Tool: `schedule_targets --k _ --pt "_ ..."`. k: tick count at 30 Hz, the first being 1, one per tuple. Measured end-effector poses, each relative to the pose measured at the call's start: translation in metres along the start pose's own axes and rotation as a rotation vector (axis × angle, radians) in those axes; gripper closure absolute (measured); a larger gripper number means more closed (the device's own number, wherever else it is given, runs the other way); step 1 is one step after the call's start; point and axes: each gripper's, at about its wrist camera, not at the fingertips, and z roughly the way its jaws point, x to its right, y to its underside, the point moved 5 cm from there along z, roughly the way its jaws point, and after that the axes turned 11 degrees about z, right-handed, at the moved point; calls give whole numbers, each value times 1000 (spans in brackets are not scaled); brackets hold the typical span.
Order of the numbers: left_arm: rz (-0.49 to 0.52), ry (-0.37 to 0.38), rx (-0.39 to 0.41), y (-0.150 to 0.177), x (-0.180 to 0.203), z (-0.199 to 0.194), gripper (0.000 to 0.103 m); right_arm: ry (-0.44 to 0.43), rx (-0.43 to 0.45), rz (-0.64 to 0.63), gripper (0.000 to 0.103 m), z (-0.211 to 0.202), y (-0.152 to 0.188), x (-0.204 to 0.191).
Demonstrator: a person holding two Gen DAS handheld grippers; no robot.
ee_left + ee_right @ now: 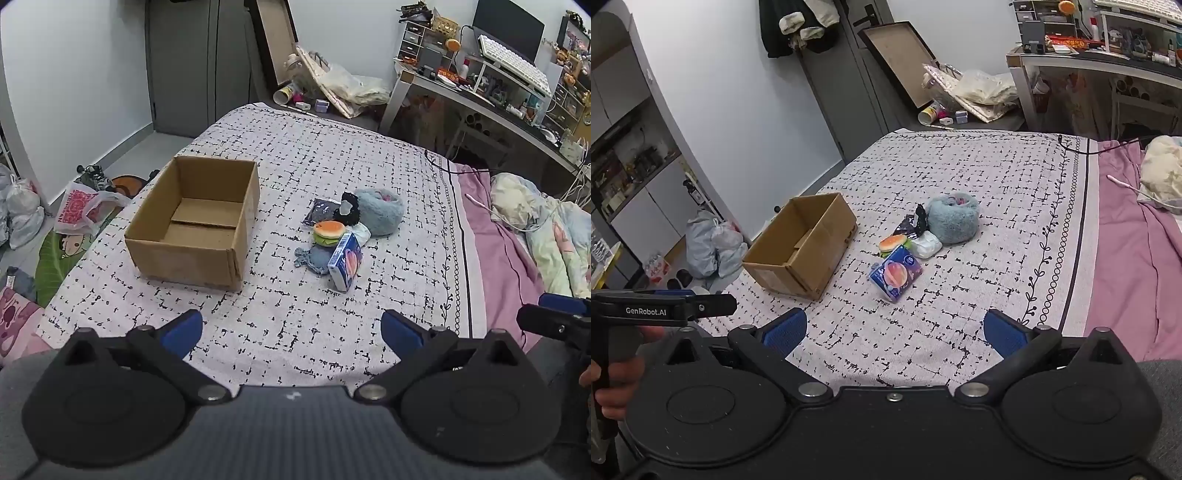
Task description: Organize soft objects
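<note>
Both grippers hang above the near end of the bed [332, 155], tilted down toward it, and both sets of jaws are spread wide with nothing between them. The left gripper [291, 330] shows its blue pads far apart over the patterned bedspread, and the right gripper [895, 330] looks the same, blue pads wide and only cloth under the gap. In the right wrist view a hand [617, 373] grips the handle of the left tool at the left edge. Out in the middle of the bed sits the open cardboard box [195, 221], upright, flaps down, with only its bare floor showing inside. To its right, apart from it, lies the little heap of soft things: a fluffy grey-blue pouch [380, 212] at the far end, a black furry item [347, 210] pressed against it, a dark flat packet [319, 210] just beside that, a burger-shaped plush [327, 232] in front, a white padded bundle [925, 245] touching the pouch, a blue-grey knitted piece [314, 258] lying low, and a blue tissue pack [345, 264] tipped on its edge nearest the grippers. The whole heap lies well ahead of both grippers, none of it touched. Past the bedspread's border, a pink sheet [498, 251] runs along the right side.
</note>
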Motion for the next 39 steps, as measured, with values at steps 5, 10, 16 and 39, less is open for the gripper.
schedule_targets --k 5,10,16,39 --pt "-1 3 -3 0 0 1 1 0 5 -4 0 -1 2 -1" --pt "-1 0 -1 0 -1 1 1 -2 3 -6 0 -1 1 -2" --pt "5 -2 0 -1 0 -1 1 -2 5 -5 0 -2 2 -2" --pt "8 1 -1 -4 4 -1 1 4 0 -15 0 -2 3 -3"
